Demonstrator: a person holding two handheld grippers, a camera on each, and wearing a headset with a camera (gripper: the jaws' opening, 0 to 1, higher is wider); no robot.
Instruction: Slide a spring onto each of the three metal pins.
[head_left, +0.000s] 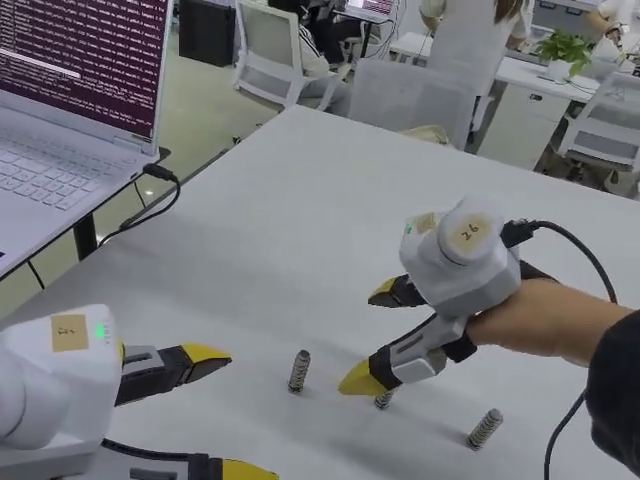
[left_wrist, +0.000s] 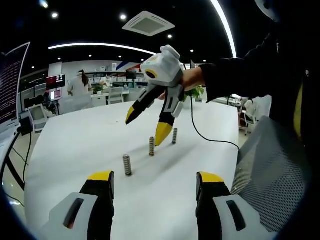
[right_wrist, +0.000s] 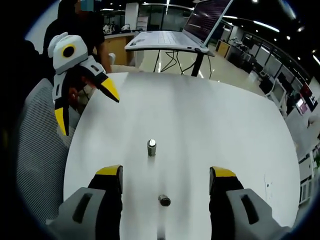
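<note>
Three short coiled springs stand upright in a row on the white table (head_left: 300, 200), each apparently around a metal pin: left (head_left: 299, 371), middle (head_left: 384, 400), right (head_left: 484, 428). My right gripper (head_left: 372, 335) hangs open over the middle one, its lower yellow tip just beside it. In the right gripper view the middle spring (right_wrist: 164, 200) sits low between the open jaws and the left spring (right_wrist: 152, 147) stands further ahead. My left gripper (head_left: 225, 412) rests open at the near left, empty, facing the row (left_wrist: 151, 146).
An open laptop (head_left: 70, 90) with its cable (head_left: 160, 200) sits at the far left on a separate stand. Office chairs (head_left: 275, 50) and desks stand behind the table. A person's hand (head_left: 545, 315) holds the right gripper.
</note>
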